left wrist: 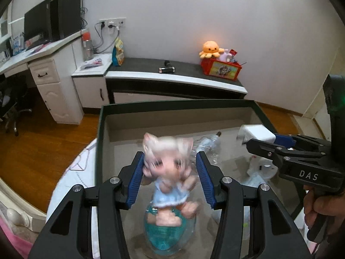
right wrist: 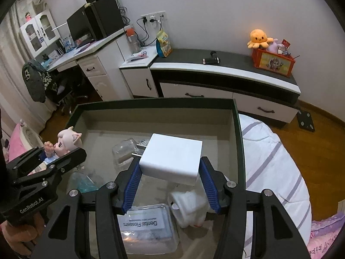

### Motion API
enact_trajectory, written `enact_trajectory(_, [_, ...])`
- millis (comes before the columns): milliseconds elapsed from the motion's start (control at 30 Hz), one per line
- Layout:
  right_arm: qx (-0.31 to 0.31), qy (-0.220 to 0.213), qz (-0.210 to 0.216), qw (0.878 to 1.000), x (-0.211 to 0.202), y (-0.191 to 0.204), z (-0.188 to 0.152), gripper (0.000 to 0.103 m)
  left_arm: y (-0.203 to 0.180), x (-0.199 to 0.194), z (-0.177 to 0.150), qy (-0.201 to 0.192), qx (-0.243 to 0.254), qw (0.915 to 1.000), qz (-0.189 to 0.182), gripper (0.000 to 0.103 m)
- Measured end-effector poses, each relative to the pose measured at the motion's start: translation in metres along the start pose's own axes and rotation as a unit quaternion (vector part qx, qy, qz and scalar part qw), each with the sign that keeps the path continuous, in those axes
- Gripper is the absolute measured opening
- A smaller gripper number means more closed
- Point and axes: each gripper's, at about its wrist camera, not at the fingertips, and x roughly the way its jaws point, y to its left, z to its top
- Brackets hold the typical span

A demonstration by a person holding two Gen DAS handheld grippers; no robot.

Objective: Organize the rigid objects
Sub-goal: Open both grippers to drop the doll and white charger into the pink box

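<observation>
A doll point(left wrist: 166, 161) with pale hair and a light blue dress sits blurred between the blue pads of my left gripper point(left wrist: 170, 157), over the left side of a dark-rimmed cardboard box point(left wrist: 101, 118). A gap shows beside its head, so the jaws stand open. A clear teal piece point(left wrist: 163, 235) lies under it. My right gripper point(right wrist: 170, 161) is shut on a white box point(right wrist: 172, 157), pads touching both sides, above the box floor point(right wrist: 215, 133). The left gripper point(right wrist: 62, 151) with the doll point(right wrist: 64, 140) is at the left of the right wrist view. The right gripper point(left wrist: 261, 139) holds the white box point(left wrist: 254, 131).
Inside the box lie a clear pack of dental flossers point(right wrist: 146, 226), a crumpled white thing point(right wrist: 189, 207) and clear plastic wrappers point(right wrist: 125, 151). The box rests on a bed with a striped white quilt point(right wrist: 269, 161). Beyond are a low cabinet point(right wrist: 226, 69), a red basket point(right wrist: 273, 61) and a desk point(right wrist: 90, 49).
</observation>
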Motion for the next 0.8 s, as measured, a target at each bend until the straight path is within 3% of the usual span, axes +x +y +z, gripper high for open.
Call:
enact_trajectory(33, [0.004,-0.001,0.004,1.000,-0.001,-0.001,-0.001,0.064,0.001,-0.002,-0.001,-0.002,-0.002,1.0000,-0.001,0.060])
enact_trajectory(67, [0.006,-0.003,0.006,1.000,-0.003,-0.001,-0.002,0.084,0.002,-0.005,-0.001,-0.006,-0.004,1.0000,-0.003,0.072])
enact_trajectory(100, [0.011,-0.008,0.007,1.000,-0.006,-0.003,-0.002,0.089,0.003,-0.012,-0.002,-0.017,-0.008,0.9998,-0.001,0.085])
enact_trajectory(200, [0.021,-0.022,0.009,0.999,-0.020,-0.002,-0.007,0.090,0.006,-0.035,-0.008,-0.047,-0.010,0.9988,0.008,0.097])
enact_trajectory(400, [0.034,-0.072,0.020,0.997,-0.070,0.009,-0.034,0.090,0.006,-0.091,-0.032,-0.088,-0.006,0.9961,0.003,0.103])
enact_trajectory(600, [0.028,-0.122,0.016,0.992,-0.122,0.029,-0.090,0.090,-0.002,-0.146,-0.066,-0.122,-0.001,0.9925,-0.002,0.103])
enact_trajectory(800, [0.043,-0.150,-0.016,0.988,-0.152,0.034,-0.146,0.090,-0.013,-0.181,-0.107,-0.128,0.003,0.9917,0.008,0.103])
